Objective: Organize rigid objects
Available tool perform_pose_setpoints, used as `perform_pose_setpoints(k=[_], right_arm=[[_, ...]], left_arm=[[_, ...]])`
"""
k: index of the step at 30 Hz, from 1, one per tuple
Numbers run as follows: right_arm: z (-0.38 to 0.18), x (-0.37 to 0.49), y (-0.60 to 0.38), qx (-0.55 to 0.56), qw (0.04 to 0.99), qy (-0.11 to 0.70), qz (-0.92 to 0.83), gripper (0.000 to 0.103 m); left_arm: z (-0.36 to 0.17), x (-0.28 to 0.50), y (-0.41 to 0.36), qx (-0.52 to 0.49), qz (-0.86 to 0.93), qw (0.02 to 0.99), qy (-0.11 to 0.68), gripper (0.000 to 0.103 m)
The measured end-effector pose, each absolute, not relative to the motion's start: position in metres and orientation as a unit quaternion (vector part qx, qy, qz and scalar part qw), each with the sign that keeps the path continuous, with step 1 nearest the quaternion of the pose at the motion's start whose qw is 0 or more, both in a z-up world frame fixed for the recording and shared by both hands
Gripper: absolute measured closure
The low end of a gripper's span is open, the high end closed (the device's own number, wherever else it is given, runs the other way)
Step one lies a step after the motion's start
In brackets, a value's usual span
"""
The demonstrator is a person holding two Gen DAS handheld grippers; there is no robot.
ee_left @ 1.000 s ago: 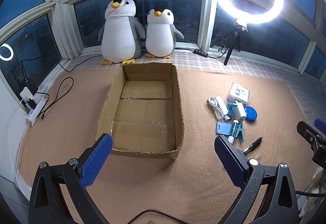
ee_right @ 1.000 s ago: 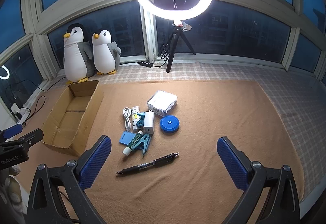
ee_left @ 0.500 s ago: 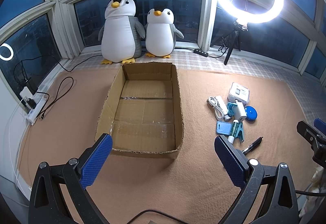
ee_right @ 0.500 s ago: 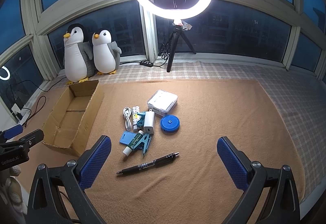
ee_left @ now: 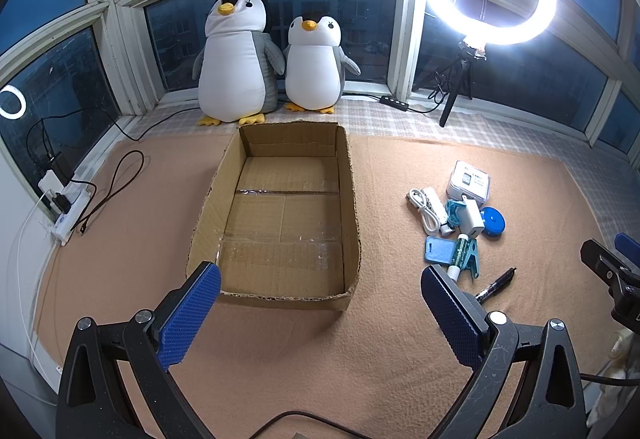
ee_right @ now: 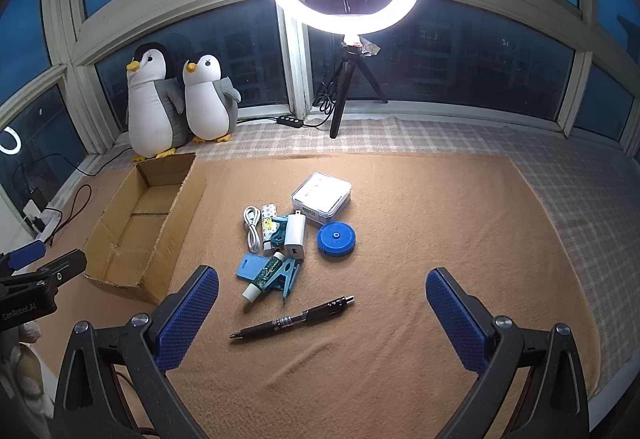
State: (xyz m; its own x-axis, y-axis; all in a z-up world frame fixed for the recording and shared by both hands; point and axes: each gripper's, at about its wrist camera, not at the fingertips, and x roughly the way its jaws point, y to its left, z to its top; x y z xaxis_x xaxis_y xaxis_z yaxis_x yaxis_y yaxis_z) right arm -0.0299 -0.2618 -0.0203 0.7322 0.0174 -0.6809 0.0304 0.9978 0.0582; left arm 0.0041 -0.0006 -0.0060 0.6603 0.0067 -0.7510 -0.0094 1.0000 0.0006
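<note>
Both tools are held spread wide, nothing pinched. The black pen (ee_right: 292,319) is seen just ahead of the right tool (ee_right: 322,313), between its fingers. The empty cardboard box (ee_left: 280,291) is found directly before the left tool (ee_left: 320,305).

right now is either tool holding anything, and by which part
Nothing is held: the left tool and right tool are both open, and the pen lies untouched.
</note>
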Motion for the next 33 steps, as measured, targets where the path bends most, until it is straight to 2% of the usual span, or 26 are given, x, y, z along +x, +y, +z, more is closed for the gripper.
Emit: perform_pose_setpoints(k=[33], right_arm=[[-0.029, -0.026, -0.257, 0.034, 0.926, 0.376, 0.001, 0.001]], left_arm=[[-0.011, 0.011, 0.009, -0.011, 0.01, 0.907, 0.421, 0.001]])
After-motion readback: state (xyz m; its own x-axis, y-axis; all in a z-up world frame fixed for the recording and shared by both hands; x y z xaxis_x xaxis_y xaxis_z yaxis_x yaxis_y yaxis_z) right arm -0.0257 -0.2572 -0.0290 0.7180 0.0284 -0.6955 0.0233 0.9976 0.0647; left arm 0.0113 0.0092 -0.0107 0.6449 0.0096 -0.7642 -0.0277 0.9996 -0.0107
